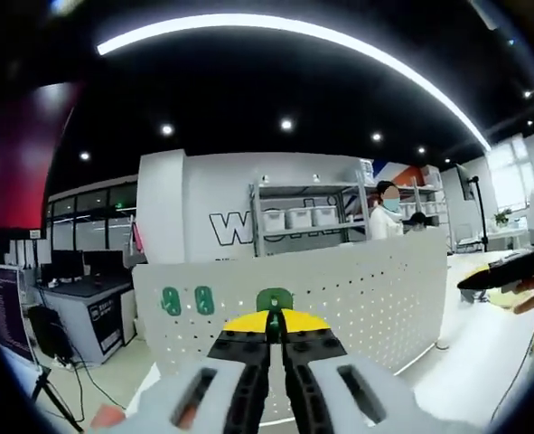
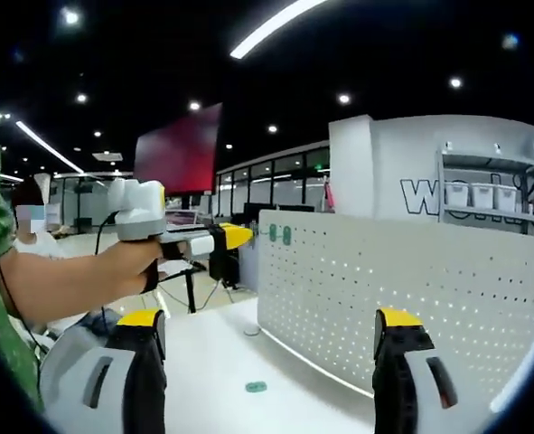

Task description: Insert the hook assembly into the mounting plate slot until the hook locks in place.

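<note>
My right tongs (image 2: 271,348) stand wide apart over the white table (image 2: 212,362), facing the upright white pegboard plate (image 2: 402,289). Two green hooks (image 2: 279,234) sit near its upper left corner, and a small green piece (image 2: 256,387) lies on the table. The left tongs (image 2: 226,238) come in from the left, held by a hand (image 2: 135,267), their jaws together.

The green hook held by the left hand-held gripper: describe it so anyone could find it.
Find the white pegboard standing on the table. At its lower middle, a green hook sits just above the left hand-held gripper. Unlike the pair of green hooks beside it, it stands alone.
</note>
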{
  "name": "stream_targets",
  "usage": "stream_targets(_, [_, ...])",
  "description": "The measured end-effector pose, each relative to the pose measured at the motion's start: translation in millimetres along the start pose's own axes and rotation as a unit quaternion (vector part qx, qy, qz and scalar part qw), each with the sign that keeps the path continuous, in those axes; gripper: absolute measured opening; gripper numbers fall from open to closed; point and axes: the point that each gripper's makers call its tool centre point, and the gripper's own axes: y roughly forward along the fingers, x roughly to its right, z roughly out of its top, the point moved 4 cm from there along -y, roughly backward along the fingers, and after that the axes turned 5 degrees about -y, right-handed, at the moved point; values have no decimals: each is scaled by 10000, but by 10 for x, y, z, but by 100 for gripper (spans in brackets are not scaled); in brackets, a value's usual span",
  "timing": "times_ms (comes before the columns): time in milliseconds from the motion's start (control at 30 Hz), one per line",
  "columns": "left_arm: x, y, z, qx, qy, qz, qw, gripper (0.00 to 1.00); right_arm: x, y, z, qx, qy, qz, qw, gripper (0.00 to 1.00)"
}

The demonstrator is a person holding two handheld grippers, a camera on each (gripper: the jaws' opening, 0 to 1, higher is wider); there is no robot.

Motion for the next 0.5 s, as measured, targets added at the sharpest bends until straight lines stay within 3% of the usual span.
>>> stream_targets(333, [-80,392,118,313,14,12,9995,4,131,43,-57,2,156,-108,9998,97])
stream_targets(500, [-113,566,101,341,257,75,9991,3,169,90,-117,-64,192,-144,9997,97])
